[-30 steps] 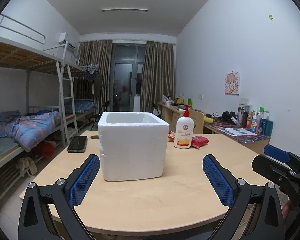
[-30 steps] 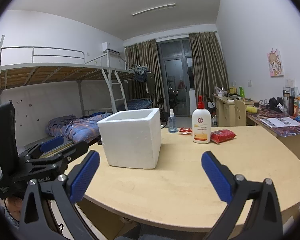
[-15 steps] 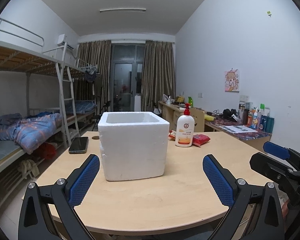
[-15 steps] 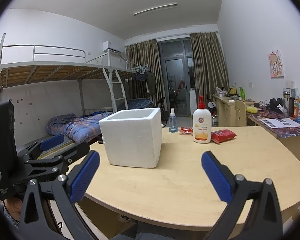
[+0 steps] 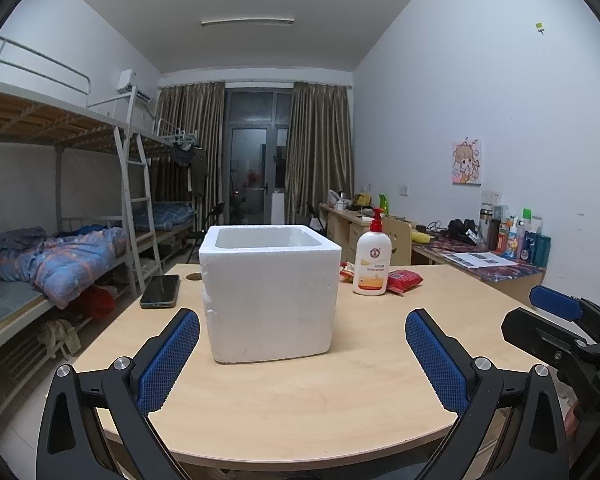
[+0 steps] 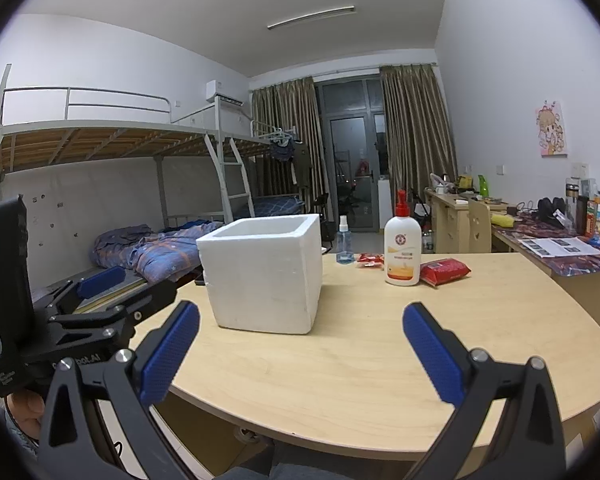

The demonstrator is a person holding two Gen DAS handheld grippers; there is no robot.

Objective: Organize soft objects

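Observation:
A white foam box (image 5: 270, 292) stands open-topped on the round wooden table (image 5: 300, 392); it also shows in the right wrist view (image 6: 266, 274). A red soft packet (image 5: 404, 280) lies behind a lotion pump bottle (image 5: 373, 260), also seen in the right wrist view as the packet (image 6: 444, 271) and bottle (image 6: 402, 248). My left gripper (image 5: 302, 360) is open and empty near the table's front edge, in front of the box. My right gripper (image 6: 300, 354) is open and empty, to the right of the box. What is inside the box is hidden.
A black phone (image 5: 161, 291) lies left of the box. A small spray bottle (image 6: 344, 242) and a small red wrapper (image 6: 370, 259) sit at the table's far side. A bunk bed (image 5: 60, 240) stands left, a cluttered desk (image 5: 484, 258) right.
Both grippers have shifted only slightly; the view has edged a little. Both stay open and empty.

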